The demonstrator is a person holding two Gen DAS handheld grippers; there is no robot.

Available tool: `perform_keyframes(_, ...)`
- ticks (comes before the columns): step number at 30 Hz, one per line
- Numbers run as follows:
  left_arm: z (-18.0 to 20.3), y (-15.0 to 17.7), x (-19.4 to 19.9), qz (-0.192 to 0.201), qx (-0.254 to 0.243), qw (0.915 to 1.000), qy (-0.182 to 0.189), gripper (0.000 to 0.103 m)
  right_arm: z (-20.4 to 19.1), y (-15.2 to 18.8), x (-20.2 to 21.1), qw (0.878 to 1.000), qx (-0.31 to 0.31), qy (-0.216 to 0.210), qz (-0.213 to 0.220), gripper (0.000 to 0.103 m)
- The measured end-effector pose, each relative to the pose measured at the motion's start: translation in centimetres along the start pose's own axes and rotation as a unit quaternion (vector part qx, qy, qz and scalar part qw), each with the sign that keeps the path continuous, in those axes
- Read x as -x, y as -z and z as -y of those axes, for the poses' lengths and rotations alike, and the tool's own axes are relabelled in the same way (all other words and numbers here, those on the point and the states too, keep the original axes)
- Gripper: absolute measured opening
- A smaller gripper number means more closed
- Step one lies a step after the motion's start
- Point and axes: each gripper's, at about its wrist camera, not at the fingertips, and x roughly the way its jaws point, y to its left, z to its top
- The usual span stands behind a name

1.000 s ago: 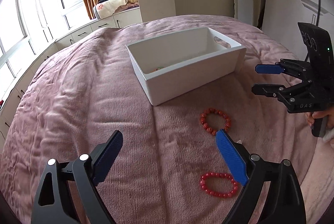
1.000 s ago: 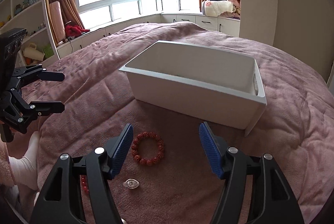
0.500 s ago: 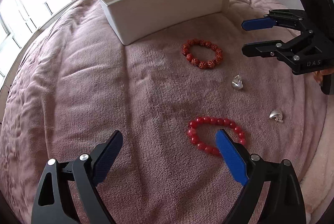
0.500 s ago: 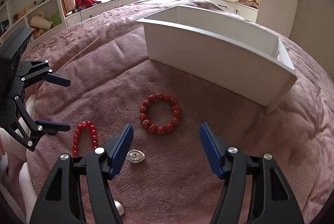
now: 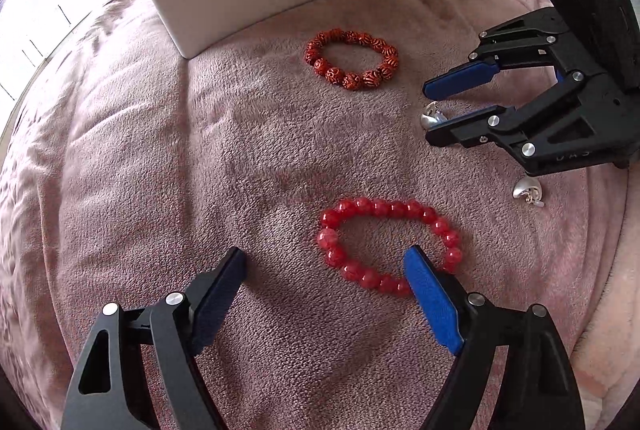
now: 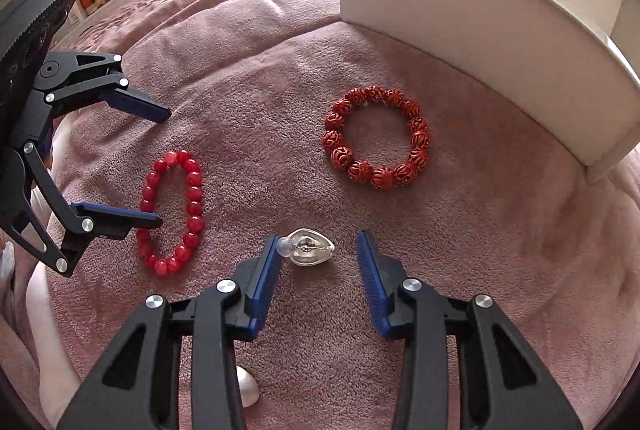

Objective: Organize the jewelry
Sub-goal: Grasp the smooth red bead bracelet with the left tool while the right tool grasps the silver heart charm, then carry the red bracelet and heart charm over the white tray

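Four pieces are still lying on the pink blanket in the left wrist view: the left gripper, jaws just closing yet clear, is straddling the red bead bracelet.

In the right wrist view, the right gripper, just narrowing, is bracketing the silver heart earring unclamped; the carved bracelet is waiting beside the white bin, whose inside is staying hidden.

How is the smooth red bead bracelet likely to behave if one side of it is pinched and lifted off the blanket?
The smooth red bead bracelet already lies in a squashed oval, so it is probably floppy and would dangle. Its glossy round beads look slippery for a pad. The soft blanket may let beads sink as the left gripper closes.
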Motion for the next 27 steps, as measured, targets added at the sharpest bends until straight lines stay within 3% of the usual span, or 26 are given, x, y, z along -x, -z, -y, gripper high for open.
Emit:
perform_keyframes(2,-0.7,0.2,0.2,-0.001,0.011,0.9999,0.001,0.073,0.6,0.1,0.1,1.000,-0.014,-0.006,0.000,0.026)
perform_keyframes(12,-3.4,0.2,0.7,0.004,0.037,0.9993,0.000,0.042,0.7,-0.1,0.3,1.000,-0.016,0.001,0.003,0.026)
perform_keyframes(15,-4.1,0.0,1.0,0.005,0.048,0.9988,0.003,0.018,0.9,-0.3,0.6,1.000,-0.020,0.002,0.008,0.026)
perform_keyframes(22,-4.5,-0.7,1.4,0.008,0.059,0.9981,0.014,0.015,1.6,-0.4,1.8,0.999,-0.034,0.007,0.028,0.026)
perform_keyframes(27,-4.5,-1.7,3.2,0.045,0.056,0.9974,0.010,0.015,1.9,-0.6,3.0,0.998,-0.042,0.010,0.044,0.026)
